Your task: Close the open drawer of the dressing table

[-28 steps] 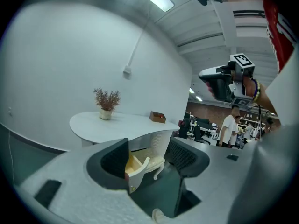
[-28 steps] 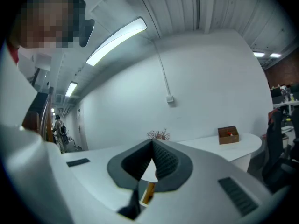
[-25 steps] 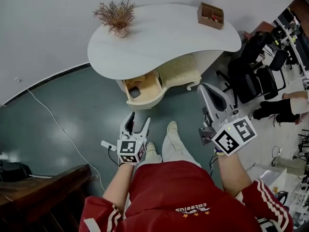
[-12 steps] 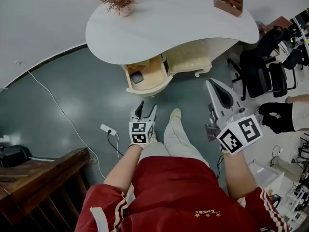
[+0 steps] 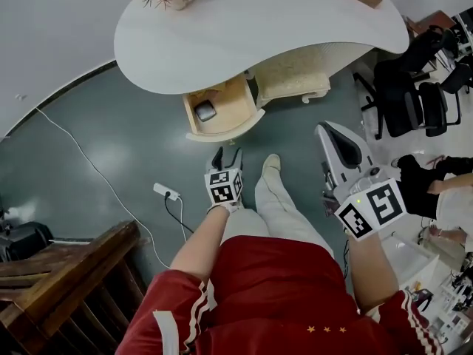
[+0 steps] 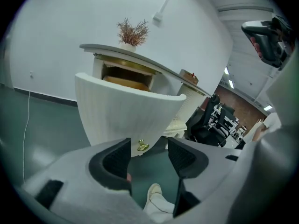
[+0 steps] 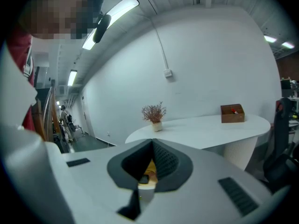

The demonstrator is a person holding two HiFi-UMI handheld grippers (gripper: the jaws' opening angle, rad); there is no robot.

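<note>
My left gripper [image 5: 227,154], jaws released, faces the open drawer [image 5: 222,133] at its twelve o'clock. My right gripper [image 5: 325,133] holds its jaws clenched.

Ahead of you a plain white wall [image 5: 44,35], under your feet a dark green floor [image 5: 111,146] crossed by a white cable [image 5: 89,165], black office chairs [image 5: 414,95] to your right, a dark wooden railing [image 5: 66,272] at your left, strip lights [image 7: 110,20] overhead
</note>
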